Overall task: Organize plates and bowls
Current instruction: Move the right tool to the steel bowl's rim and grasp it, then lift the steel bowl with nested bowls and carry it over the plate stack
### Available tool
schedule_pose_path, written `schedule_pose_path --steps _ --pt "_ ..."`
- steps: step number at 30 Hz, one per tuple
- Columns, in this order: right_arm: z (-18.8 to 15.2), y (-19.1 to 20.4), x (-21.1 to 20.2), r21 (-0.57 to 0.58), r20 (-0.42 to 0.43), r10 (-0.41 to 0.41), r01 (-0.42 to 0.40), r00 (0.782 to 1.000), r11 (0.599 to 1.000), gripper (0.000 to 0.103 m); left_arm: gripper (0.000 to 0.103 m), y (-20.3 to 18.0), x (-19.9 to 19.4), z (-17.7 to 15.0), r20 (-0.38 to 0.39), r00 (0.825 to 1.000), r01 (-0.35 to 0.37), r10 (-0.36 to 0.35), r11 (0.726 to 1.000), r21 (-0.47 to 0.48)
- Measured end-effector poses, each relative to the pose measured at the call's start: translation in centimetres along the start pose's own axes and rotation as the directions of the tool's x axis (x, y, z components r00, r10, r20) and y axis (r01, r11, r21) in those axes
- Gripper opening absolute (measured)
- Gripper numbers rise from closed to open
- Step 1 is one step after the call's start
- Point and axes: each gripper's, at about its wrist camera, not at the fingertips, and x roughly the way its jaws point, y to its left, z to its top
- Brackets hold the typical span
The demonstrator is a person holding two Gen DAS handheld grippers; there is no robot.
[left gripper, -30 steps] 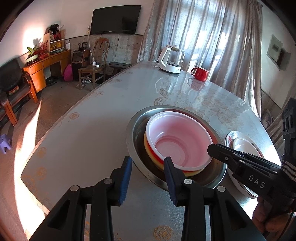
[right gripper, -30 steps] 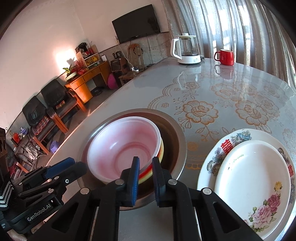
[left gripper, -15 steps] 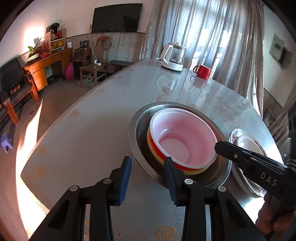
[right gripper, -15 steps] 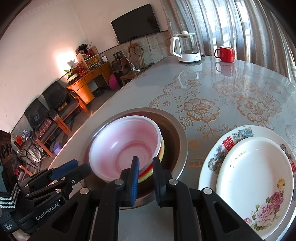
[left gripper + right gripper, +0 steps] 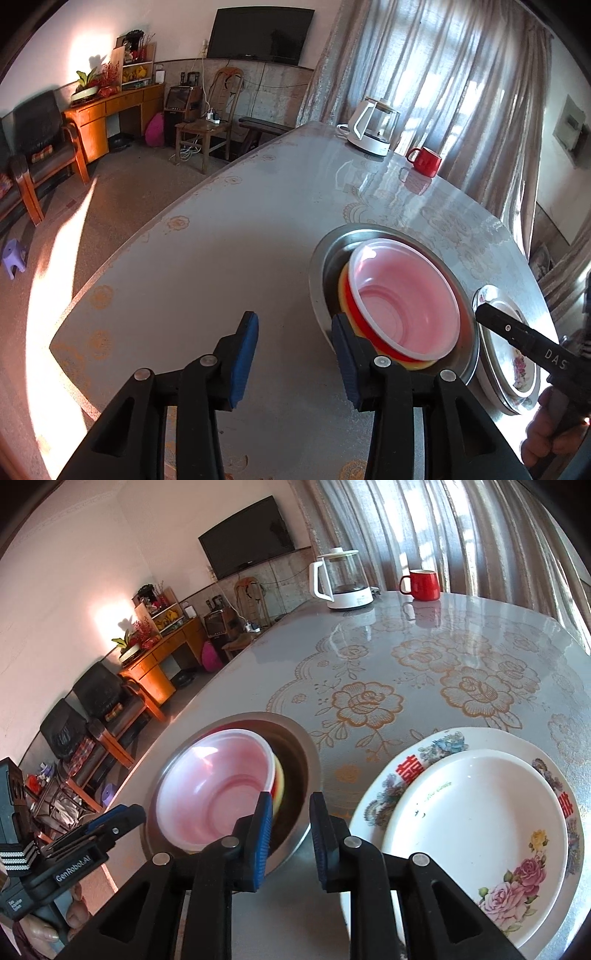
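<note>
A steel basin (image 5: 317, 273) (image 5: 312, 760) sits on the table and holds a pink bowl (image 5: 402, 306) (image 5: 218, 786) nested in a red one and a yellow one. To its right a small white plate (image 5: 476, 827) lies on a larger flowered plate (image 5: 436, 746) (image 5: 517, 365). My left gripper (image 5: 295, 354) (image 5: 122, 818) is open over bare table left of the basin. My right gripper (image 5: 291, 834) (image 5: 484, 312) hovers between basin and plates. Its jaws are opening, with nothing between them.
A white kettle (image 5: 373, 129) (image 5: 343, 579) and a red mug (image 5: 424, 160) (image 5: 421, 583) stand at the far end of the flowered table (image 5: 221, 240). The table's left edge drops to the floor, with chairs and a sideboard beyond. A hand (image 5: 539, 435) holds the right gripper.
The right gripper's jaws, nearly touching before, have parted. It slid right towards the plates. The left gripper drifted left away from the basin, its jaws slightly wider.
</note>
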Motion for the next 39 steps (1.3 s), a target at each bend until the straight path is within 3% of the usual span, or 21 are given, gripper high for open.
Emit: schedule_pose_path --steps 9,24,27,39 --pt "0.4 -0.4 1.1 -0.011 -0.029 -0.021 0.021 0.999 1.000 0.021 0.041 0.1 0.7 0.7 -0.002 1.000 0.021 -0.021 0.999 0.030" --pt "0.3 0.0 3.1 -0.045 -0.067 -0.034 0.031 0.997 0.998 0.021 0.018 -0.6 3.4 1.5 -0.056 0.991 0.127 -0.124 0.990 0.054" --pt "0.3 0.1 3.1 -0.051 -0.064 -0.025 0.022 0.998 0.998 0.016 0.018 -1.1 3.4 1.3 -0.042 0.993 0.113 -0.110 0.990 0.090" --pt "0.1 0.0 2.6 -0.038 -0.063 -0.021 0.018 0.998 0.999 0.016 0.018 -0.8 2.9 0.9 -0.047 0.985 0.167 -0.165 0.984 0.059"
